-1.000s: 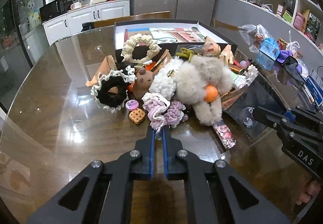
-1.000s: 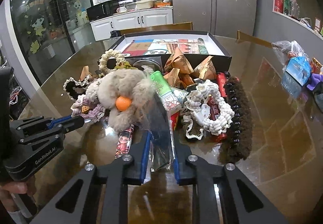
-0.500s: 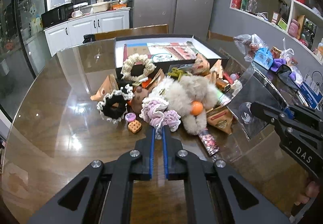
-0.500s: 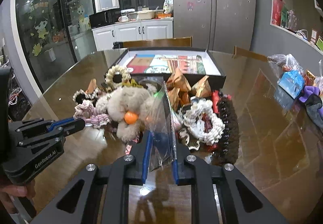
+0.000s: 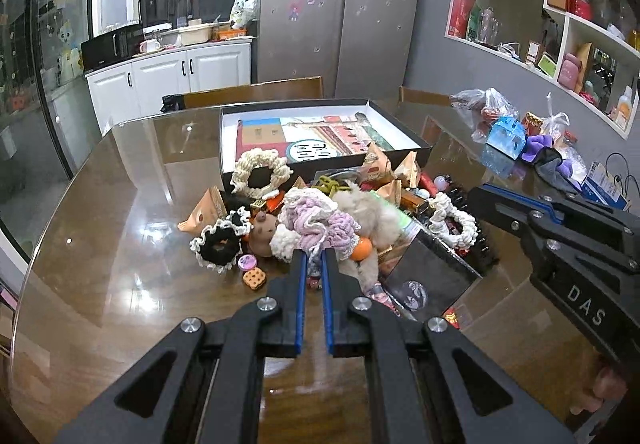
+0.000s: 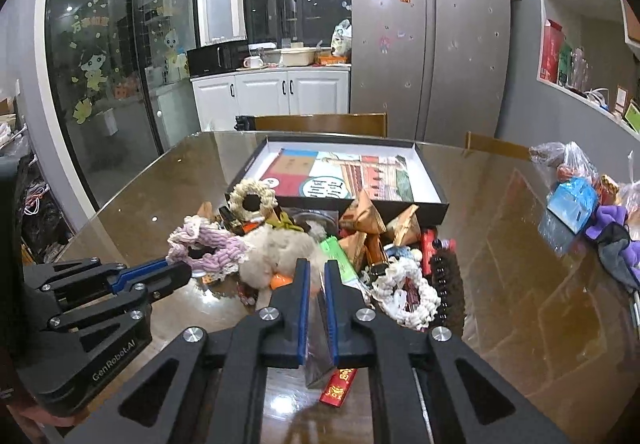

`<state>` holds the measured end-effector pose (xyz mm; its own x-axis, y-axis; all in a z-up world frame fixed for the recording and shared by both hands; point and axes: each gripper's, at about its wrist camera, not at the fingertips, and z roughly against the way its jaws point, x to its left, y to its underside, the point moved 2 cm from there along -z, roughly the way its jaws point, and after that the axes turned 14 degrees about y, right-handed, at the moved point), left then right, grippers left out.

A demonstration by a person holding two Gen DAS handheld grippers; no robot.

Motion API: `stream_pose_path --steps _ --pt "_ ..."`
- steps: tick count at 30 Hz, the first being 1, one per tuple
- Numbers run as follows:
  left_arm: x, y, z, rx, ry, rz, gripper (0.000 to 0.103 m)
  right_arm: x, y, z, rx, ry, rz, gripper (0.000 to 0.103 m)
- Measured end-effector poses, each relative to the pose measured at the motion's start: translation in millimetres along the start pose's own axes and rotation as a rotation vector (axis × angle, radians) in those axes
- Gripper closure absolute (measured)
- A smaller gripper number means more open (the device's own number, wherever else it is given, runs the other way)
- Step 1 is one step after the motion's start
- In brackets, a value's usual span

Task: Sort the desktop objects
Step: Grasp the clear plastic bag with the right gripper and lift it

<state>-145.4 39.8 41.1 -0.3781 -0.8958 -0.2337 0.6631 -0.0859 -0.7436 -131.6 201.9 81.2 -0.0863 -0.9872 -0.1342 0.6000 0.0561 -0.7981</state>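
Black shallow box [image 5: 404, 135] at the table's far edge, open; inside lies a printed colourful sheet [image 6: 340, 177], nothing else visible in it. A cream scrunchie [image 5: 261, 175] leans on the box's near wall.

Left gripper [image 5: 314, 258]: jaws narrow, pinching the pink-and-white knitted scrunchie [image 5: 316, 222], now lifted clear of the glass-topped table [image 5: 120, 264]; a second ago it lay on the tabletop against the pile.

Right gripper [image 6: 316, 270]: jaws closing on the clear plastic bag [image 5: 430, 278], which has risen with it above the pile of the plush toy [image 6: 280, 250] and snacks.
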Motion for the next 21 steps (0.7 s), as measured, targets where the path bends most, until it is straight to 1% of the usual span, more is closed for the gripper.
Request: stream_pose_path --steps 5,15,21 --pt "-2 -4 4 -0.01 0.007 0.004 0.095 2 -4 5 -0.014 -0.004 0.009 0.098" --pt "-5 -11 4 -0.02 0.015 0.004 0.095 -3 -12 6 -0.031 -0.008 0.01 0.098" --pt "-5 -8 8 -0.026 0.015 0.012 0.095 -8 -6 4 -0.019 -0.055 -0.002 0.098"
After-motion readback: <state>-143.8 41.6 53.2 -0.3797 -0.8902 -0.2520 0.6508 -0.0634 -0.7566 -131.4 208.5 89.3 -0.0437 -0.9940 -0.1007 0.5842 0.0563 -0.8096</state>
